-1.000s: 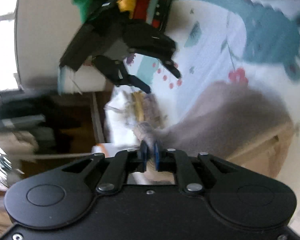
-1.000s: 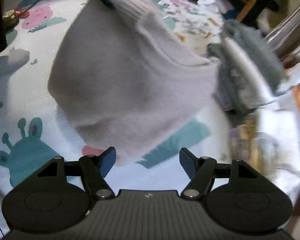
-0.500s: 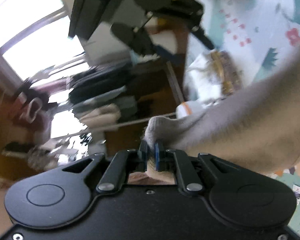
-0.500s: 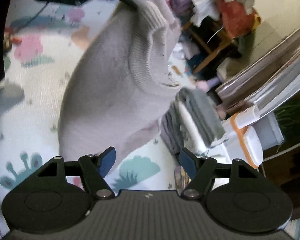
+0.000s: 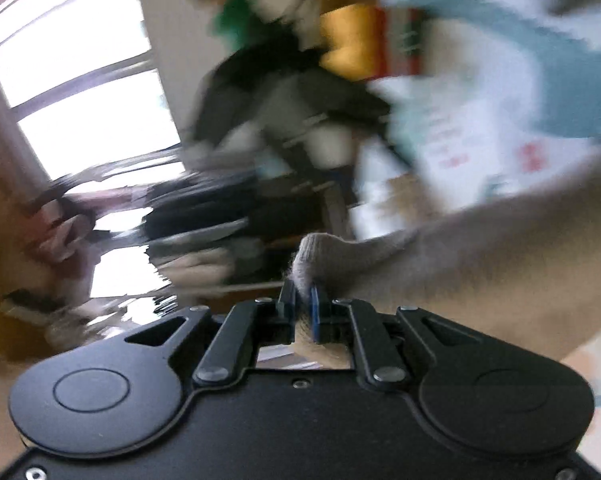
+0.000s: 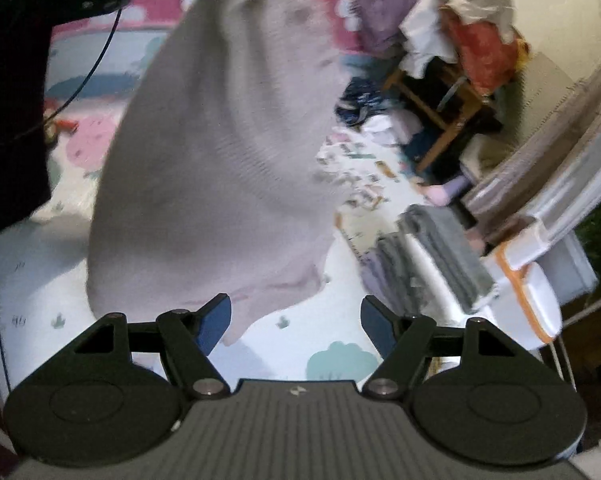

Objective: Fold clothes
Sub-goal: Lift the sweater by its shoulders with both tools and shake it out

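A pale grey knitted sweater (image 6: 216,184) hangs in the air above a patterned play mat (image 6: 268,344), its lower edge dangling just beyond my right gripper (image 6: 296,320). That gripper is open with nothing between its blue pads. In the left wrist view my left gripper (image 5: 303,300) is shut on a ribbed corner of the same sweater (image 5: 440,272), which stretches away to the right. The other gripper (image 5: 296,120) shows there as a dark blur, held by a person in a striped sleeve (image 5: 360,44).
A stack of folded grey and white clothes (image 6: 432,256) lies on the mat at the right, next to a white box with an orange strap (image 6: 528,284). A wooden chair heaped with laundry (image 6: 452,52) stands behind. A bright window (image 5: 72,92) fills the left.
The sweater has been lifted higher off the mat and now hangs long and vertical. The left gripper has kept its hold and swung; the right gripper has stayed open below the cloth.
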Demonstrator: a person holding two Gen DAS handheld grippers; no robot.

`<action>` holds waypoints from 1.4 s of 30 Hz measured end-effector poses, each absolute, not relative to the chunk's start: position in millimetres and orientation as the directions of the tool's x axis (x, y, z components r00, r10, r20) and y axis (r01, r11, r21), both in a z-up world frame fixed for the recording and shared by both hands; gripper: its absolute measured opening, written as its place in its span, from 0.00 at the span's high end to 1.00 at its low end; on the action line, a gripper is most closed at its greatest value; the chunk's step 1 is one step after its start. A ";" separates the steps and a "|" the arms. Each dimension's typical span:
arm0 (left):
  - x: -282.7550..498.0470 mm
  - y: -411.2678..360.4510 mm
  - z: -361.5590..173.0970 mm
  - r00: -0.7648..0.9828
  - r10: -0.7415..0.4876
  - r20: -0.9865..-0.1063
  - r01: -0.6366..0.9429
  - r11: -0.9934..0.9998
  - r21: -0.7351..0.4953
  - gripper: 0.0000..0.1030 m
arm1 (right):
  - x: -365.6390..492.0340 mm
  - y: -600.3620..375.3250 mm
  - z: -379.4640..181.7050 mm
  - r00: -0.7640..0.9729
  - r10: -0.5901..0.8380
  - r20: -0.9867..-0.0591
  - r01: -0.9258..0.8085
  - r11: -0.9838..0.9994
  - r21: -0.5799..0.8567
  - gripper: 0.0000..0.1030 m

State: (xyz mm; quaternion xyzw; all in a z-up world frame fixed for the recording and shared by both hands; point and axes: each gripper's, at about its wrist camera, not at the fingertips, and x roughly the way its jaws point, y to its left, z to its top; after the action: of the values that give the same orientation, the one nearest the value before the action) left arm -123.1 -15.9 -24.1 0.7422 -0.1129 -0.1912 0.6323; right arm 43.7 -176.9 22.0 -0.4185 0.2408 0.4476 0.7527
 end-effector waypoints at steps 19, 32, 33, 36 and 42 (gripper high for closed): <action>-139.5 -27.7 -94.7 0.814 -0.421 -0.400 0.319 -0.250 0.914 0.94 | 26.1 -142.9 -113.0 0.212 0.403 -0.890 -0.963 -0.068 -0.260 0.36; -104.8 -19.4 -84.0 0.885 -0.300 -0.357 0.317 -0.174 0.932 0.93 | 61.3 -145.2 -99.1 0.215 0.383 -0.899 -0.971 0.179 -0.156 0.89; -98.8 -18.9 -80.6 0.894 -0.286 -0.344 0.308 -0.164 0.937 0.94 | 63.7 -146.1 -91.0 0.245 0.386 -0.889 -0.964 0.198 -0.180 0.89; -76.6 -15.6 -66.6 0.918 -0.239 -0.315 0.292 -0.129 0.948 0.93 | 71.3 -148.2 -66.8 0.338 0.384 -0.859 -0.936 0.237 -0.262 0.90; -22.4 -8.5 -37.7 0.946 -0.147 -0.291 0.287 -0.044 0.957 0.94 | 99.2 -163.8 -7.6 0.515 0.386 -0.765 -0.850 0.344 -0.399 0.91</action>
State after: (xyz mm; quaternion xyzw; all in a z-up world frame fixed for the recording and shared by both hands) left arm -22.4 -8.5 -37.7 0.7050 0.0497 -0.1574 0.6897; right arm 99.2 -163.8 -7.6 -0.4077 0.2842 0.4020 0.7690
